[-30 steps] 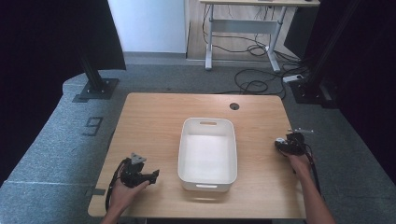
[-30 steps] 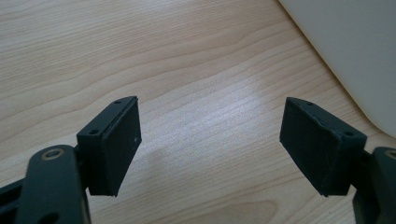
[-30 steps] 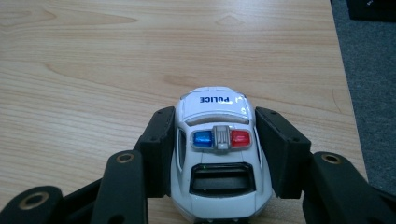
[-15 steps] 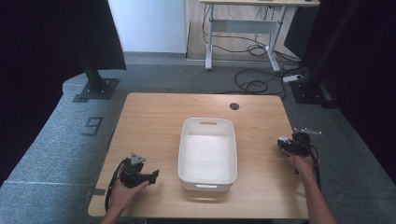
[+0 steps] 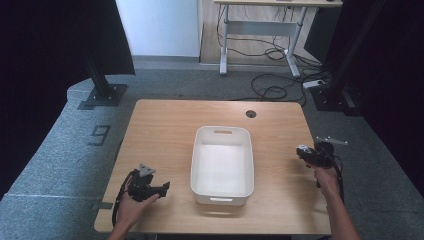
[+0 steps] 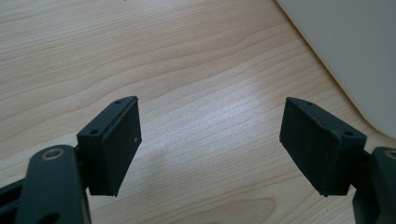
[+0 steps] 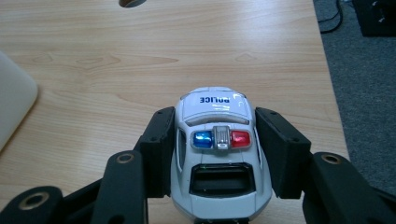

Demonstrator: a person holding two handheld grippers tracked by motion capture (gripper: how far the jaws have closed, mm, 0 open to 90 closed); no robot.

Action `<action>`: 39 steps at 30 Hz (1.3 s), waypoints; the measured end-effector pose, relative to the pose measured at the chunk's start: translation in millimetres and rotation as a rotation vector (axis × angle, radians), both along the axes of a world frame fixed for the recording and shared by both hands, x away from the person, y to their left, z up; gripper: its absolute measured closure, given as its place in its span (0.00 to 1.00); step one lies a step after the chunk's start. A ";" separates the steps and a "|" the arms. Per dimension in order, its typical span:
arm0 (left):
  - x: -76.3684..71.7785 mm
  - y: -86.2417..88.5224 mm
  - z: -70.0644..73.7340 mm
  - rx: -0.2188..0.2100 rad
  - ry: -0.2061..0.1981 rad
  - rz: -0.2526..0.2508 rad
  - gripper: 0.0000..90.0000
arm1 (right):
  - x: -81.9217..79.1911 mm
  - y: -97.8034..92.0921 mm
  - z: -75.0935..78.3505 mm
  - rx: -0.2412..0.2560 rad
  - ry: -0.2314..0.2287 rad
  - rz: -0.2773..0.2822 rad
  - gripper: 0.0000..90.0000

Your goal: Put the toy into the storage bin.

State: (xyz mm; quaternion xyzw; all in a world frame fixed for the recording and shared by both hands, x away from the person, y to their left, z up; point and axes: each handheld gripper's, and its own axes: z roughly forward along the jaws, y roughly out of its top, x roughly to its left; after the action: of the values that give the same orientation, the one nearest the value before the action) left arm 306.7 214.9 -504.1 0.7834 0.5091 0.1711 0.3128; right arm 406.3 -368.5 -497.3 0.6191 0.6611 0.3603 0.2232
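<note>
Right hand-held gripper clamped on white toy police car, lower centre of its own view, over the counter at right edge of the high view. Left hand-held gripper jaws wide apart, holding nothing, lower left beside white bin.

A white toy police car with blue and red roof lights, a white tub, light wood-grain table.
</note>
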 end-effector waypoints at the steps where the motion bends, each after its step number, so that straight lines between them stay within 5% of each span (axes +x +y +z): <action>1: -0.1 0.0 0.0 0.000 0.000 0.000 0.24 | -0.5 1.5 0.6 -0.001 0.000 0.002 0.55; 39: -0.7 1.5 0.0 -0.003 0.008 -0.001 0.24 | -21.1 29.1 30.3 0.016 -0.058 0.076 0.55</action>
State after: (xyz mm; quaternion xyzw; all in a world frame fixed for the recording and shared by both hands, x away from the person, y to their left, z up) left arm 306.0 216.4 -504.2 0.7838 0.5102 0.1671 0.3120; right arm 385.2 -339.5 -467.0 0.5847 0.6743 0.3915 0.2237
